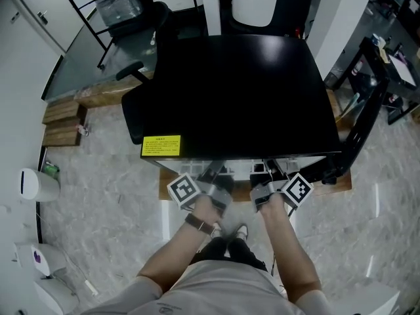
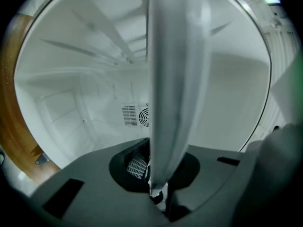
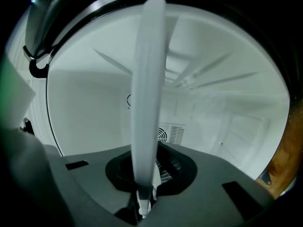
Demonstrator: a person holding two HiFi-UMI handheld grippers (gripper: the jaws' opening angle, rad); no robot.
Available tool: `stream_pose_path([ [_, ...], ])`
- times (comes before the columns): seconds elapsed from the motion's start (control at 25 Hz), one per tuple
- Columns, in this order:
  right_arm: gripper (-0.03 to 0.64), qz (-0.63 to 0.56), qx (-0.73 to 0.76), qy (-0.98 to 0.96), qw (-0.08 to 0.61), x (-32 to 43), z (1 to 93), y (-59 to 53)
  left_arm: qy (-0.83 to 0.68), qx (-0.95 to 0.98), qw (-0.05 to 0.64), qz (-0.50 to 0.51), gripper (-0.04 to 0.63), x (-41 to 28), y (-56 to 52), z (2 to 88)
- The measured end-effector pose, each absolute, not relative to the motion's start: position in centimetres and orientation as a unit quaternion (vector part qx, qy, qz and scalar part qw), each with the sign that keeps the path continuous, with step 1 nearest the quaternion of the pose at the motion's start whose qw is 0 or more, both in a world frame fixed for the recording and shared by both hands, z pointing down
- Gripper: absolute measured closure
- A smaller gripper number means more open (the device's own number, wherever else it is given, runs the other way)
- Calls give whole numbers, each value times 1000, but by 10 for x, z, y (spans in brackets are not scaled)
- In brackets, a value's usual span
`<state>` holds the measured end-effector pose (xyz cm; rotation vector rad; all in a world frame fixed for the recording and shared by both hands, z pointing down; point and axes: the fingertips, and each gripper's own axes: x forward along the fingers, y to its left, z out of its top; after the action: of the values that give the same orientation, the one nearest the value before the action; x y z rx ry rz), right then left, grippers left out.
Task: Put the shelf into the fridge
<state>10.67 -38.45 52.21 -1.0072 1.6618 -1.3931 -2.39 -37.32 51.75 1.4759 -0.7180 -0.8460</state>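
Both grippers pinch the front edge of the shelf [image 2: 174, 79], one toward each end. My read is that this keeps the panel level and square to the opening so it can slide straight in.

The left gripper [image 2: 158, 193] is closed down on the shelf rim, with the jaws nearly together and only the thin white edge between them. The right gripper [image 3: 142, 197] is clamped the same way on its stretch of the shelf [image 3: 147, 93].

In each gripper view the shelf runs away from the jaws as a narrow edge-on band, reaching into the white cavity of the fridge [image 1: 236, 97] toward the vent grille [image 2: 137, 115] on the back wall. The grille also shows in the right gripper view [image 3: 170, 134].

In the head view the left gripper [image 1: 211, 188] and right gripper [image 1: 274, 189] sit just at the front edge of the fridge, below its black top. The yellow label [image 1: 161, 145] is at the top's front-left corner. The shelf itself is hidden under the top there.

It looks partly inserted. I can't tell whether it is seated on the wall ledges.
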Motion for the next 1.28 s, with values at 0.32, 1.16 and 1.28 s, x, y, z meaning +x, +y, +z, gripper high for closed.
stream_pose_path([
  [0.32, 568, -538, -400, 640, 374, 106, 523, -400, -315, 637, 599, -370, 569, -26, -388, 516],
  [1.16, 568, -471, -395, 685, 391, 112, 519, -435, -316, 642, 589, -376, 569, -27, -407, 518],
  [1.28, 568, -473, -408, 684, 377, 115, 526, -434, -315, 644, 586, -377, 569, -27, -408, 517],
])
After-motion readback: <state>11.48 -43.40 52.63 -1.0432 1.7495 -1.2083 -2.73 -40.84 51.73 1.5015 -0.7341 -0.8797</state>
